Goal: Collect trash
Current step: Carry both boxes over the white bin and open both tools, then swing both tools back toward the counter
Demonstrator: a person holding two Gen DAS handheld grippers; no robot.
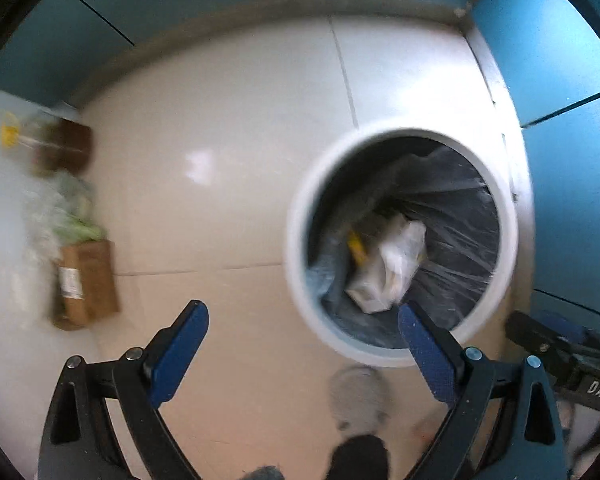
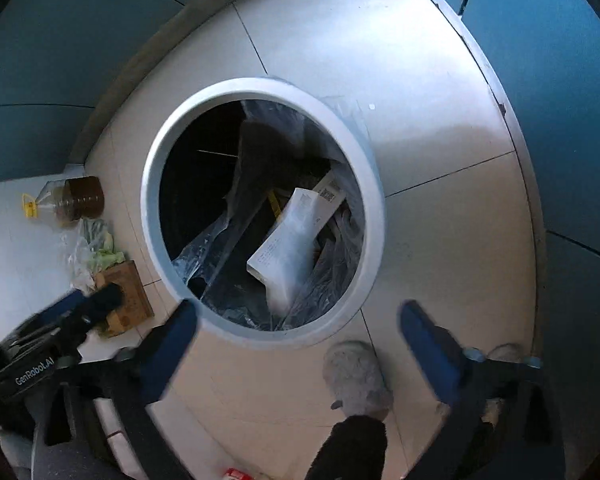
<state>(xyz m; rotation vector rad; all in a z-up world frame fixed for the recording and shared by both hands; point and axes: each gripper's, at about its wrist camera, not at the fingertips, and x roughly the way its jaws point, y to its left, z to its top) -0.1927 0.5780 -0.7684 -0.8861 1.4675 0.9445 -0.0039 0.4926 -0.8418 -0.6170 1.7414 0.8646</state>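
Observation:
A round white trash bin (image 1: pixel 300 240) (image 2: pixel 374 184) with a clear liner stands on the tiled floor. Inside it lie white paper packaging (image 1: pixel 396 268) (image 2: pixel 296 236) and a yellow item (image 1: pixel 356 248) (image 2: pixel 275 202). My left gripper (image 1: pixel 303 336) is open and empty, held above the floor to the left of the bin. My right gripper (image 2: pixel 298 332) is open and empty, just above the bin's near rim. The right gripper shows at the right edge of the left wrist view (image 1: pixel 556 344); the left gripper shows at the left of the right wrist view (image 2: pixel 80 312).
Against the white wall at left sit an oil bottle (image 1: pixel 56 144) (image 2: pixel 72 200), a plastic bag of greens (image 1: pixel 68 216) (image 2: pixel 96 244) and a cardboard box (image 1: pixel 86 284) (image 2: pixel 128 300). Teal cabinets (image 1: pixel 572 120) surround the floor. A grey slipper (image 1: pixel 358 396) (image 2: pixel 354 376) is below. A red-white item (image 2: pixel 236 474) lies at the bottom.

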